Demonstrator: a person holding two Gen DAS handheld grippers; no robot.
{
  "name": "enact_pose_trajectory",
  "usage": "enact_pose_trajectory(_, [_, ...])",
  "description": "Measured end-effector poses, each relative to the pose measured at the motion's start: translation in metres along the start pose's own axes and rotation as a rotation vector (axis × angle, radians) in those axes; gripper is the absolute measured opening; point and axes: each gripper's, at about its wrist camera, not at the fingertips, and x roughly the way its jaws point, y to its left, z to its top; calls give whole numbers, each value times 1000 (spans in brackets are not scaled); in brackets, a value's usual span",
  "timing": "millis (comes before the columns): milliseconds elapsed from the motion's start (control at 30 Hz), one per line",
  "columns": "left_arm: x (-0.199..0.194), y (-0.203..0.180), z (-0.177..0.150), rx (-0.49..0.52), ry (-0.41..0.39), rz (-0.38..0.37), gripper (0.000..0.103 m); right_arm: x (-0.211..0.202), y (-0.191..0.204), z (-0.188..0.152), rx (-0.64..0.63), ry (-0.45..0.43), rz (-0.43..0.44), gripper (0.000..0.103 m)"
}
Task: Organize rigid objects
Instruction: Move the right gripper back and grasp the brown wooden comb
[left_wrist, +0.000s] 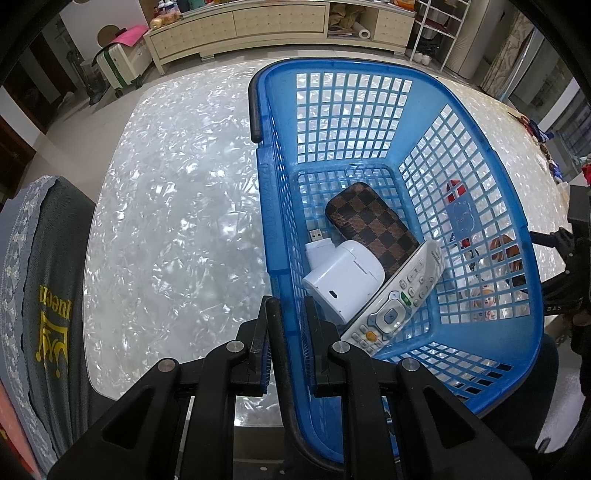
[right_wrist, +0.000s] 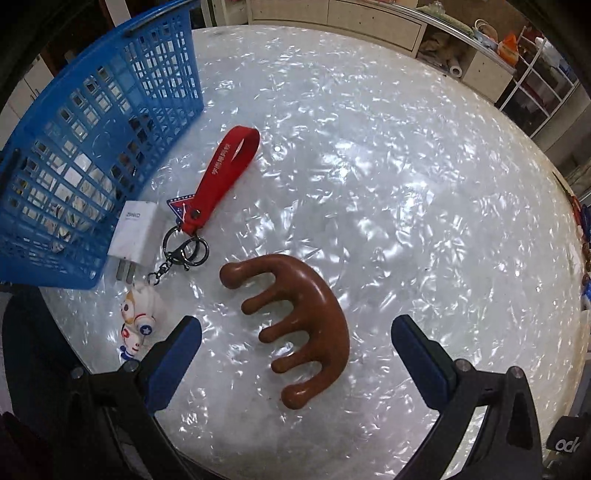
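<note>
My left gripper (left_wrist: 291, 306) is shut on the near rim of a blue plastic basket (left_wrist: 480, 325). Inside lie a brown checkered case (left_wrist: 369, 225), a white box-shaped device (left_wrist: 343, 284) with a USB plug, and a white remote (left_wrist: 399, 306). My right gripper (right_wrist: 295, 328) is open, its fingers either side of a brown wooden comb-shaped massager (right_wrist: 303, 317) on the table. A red strap keychain (right_wrist: 221, 177) with an astronaut figure (right_wrist: 138, 321) and a white charger (right_wrist: 135, 232) lie beside the basket (right_wrist: 55, 236).
The table (left_wrist: 177, 221) is white with a pearly pattern. A chair back draped in grey cloth (left_wrist: 48, 295) stands at the left. A cream cabinet (left_wrist: 258, 26) and a suitcase (left_wrist: 118, 62) stand beyond the table.
</note>
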Motion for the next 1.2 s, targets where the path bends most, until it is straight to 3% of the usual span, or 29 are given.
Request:
enact_pose_trajectory(333, [0, -1, 0, 1, 0, 1, 16, 27, -3, -6, 1, 16, -1, 101])
enact_pose_trajectory(400, [0, -1, 0, 2, 1, 0, 16, 32, -4, -6, -9, 21, -5, 91])
enact_pose_trajectory(600, [0, -2, 1, 0, 1, 3, 16, 37, -7, -5, -27, 4, 8, 83])
enact_pose_trajectory(667, [0, -1, 0, -1, 1, 2, 16, 33, -8, -7, -36, -10, 11, 75])
enact_pose_trajectory(733, [0, -1, 0, -2, 1, 2, 16, 29, -7, -9, -45, -25, 19, 58])
enact_pose_trajectory(800, [0, -1, 0, -2, 1, 3, 16, 27, -6, -11, -58, -33, 24, 51])
enact_pose_trajectory(1000, [0, -1, 0, -2, 1, 2, 16, 28, -7, -12, -76, -56, 32, 51])
enact_pose_trajectory(1200, [0, -1, 0, -1, 0, 3, 16, 22, -6, -8, -14, -48, 19, 50])
